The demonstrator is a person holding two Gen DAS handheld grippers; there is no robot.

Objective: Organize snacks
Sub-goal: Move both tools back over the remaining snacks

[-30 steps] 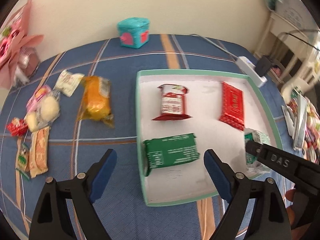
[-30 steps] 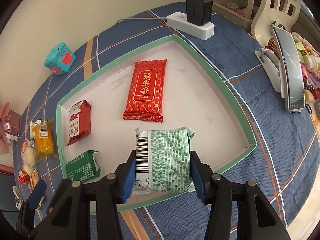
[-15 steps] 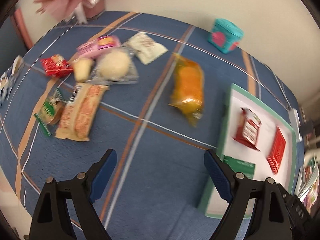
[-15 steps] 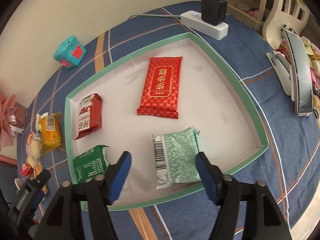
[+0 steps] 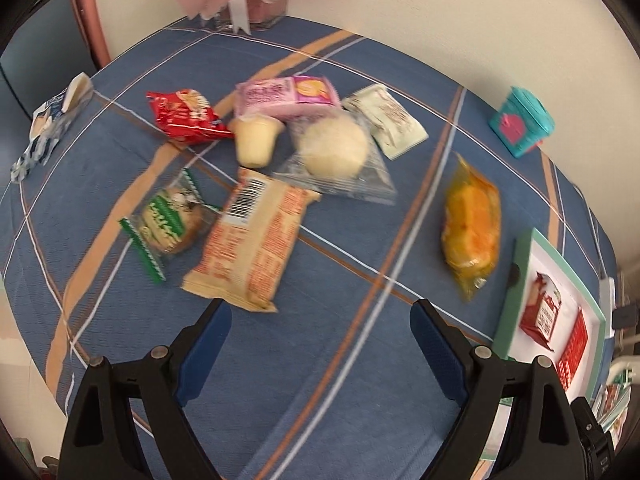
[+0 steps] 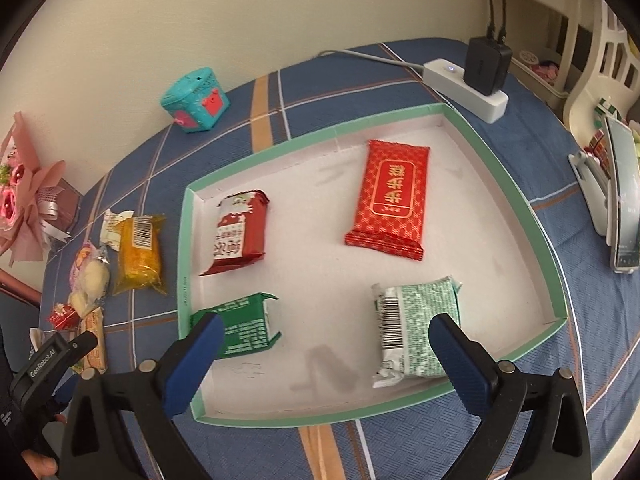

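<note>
The right gripper (image 6: 325,356) fingers are opening, the light-green snack packet (image 6: 416,334) released between them inside the tray (image 6: 516,196)'s near rim. The left gripper (image 5: 320,344) fingers (spread, empty) hover over bare blue plaid tablecloth (image 5: 320,380), the beige wafer packet (image 5: 250,242) just beyond.

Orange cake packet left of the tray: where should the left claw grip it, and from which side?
Grip the orange cake packet across its narrow width at the plump middle, from above. It lies flat and alone on the blue cloth, long sides clear; the crimped ends are thin and floppy. The left claw would likely need rolling to straddle it.
</note>
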